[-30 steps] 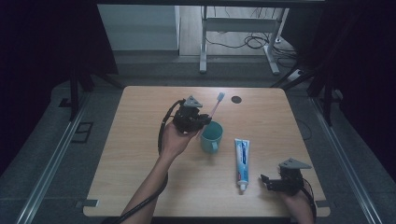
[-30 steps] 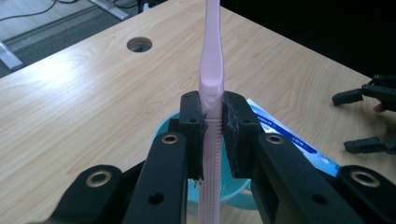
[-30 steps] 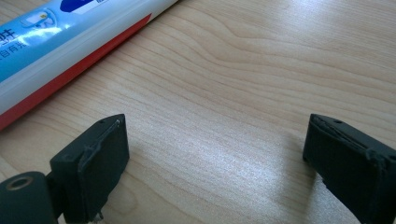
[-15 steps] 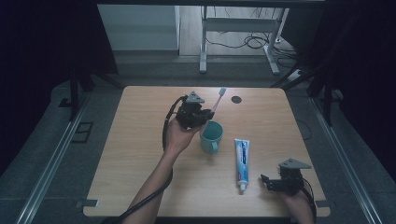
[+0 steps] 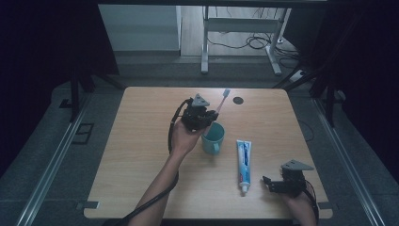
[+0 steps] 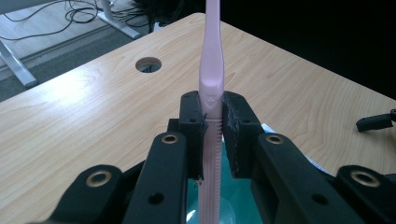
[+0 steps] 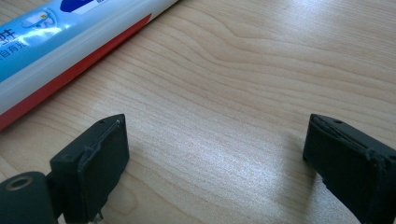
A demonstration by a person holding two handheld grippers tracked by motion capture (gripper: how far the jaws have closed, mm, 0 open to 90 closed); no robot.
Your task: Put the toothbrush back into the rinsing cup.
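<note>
Little had moved since the earlier frame, left tool point(image 5: 210, 116) still clamped on slim pink plastic toothbrush point(image 6: 211, 79) above teal plastic cup point(image 5: 212, 138), right tool point(image 7: 215, 158) wide apart, resting on pale wooden surface point(image 5: 141, 155) beside blue-and-white toothpaste tube point(image 5: 243, 159)

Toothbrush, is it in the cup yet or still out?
Partly in: the toothbrush, clamped in the left gripper, has its lower end inside the cup.
</note>
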